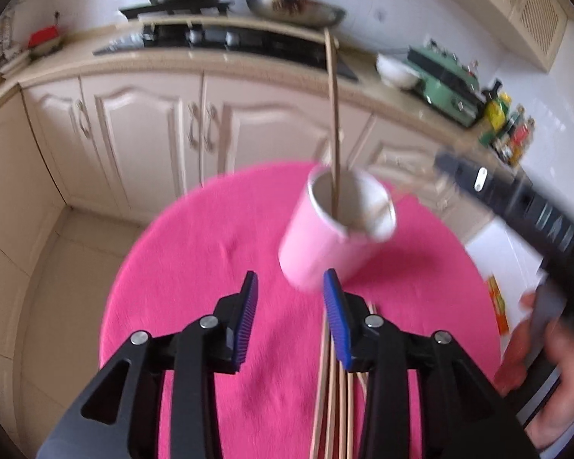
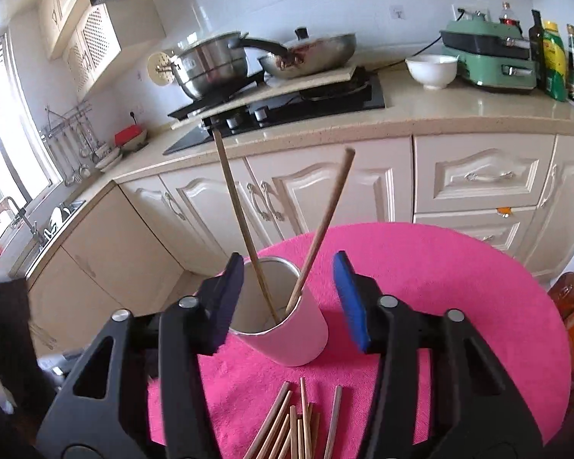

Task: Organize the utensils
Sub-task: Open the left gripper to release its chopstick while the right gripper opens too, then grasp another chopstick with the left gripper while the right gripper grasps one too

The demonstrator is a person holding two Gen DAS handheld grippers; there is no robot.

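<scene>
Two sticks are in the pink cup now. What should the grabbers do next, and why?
Probably lower the left gripper onto the loose chopsticks lying on the pink cloth and pinch one. Both grippers' jaws stand open with nothing held, only two chopsticks stand in the cup, and the pile sits just beside it.

A pale pink cylindrical cup [image 2: 287, 329] with a white inside stands on the round pink-covered worktop [image 2: 459, 287], two wooden chopsticks [image 2: 245, 225] leaning inside it, more wooden chopsticks [image 2: 291, 424] lying loose near it.
</scene>
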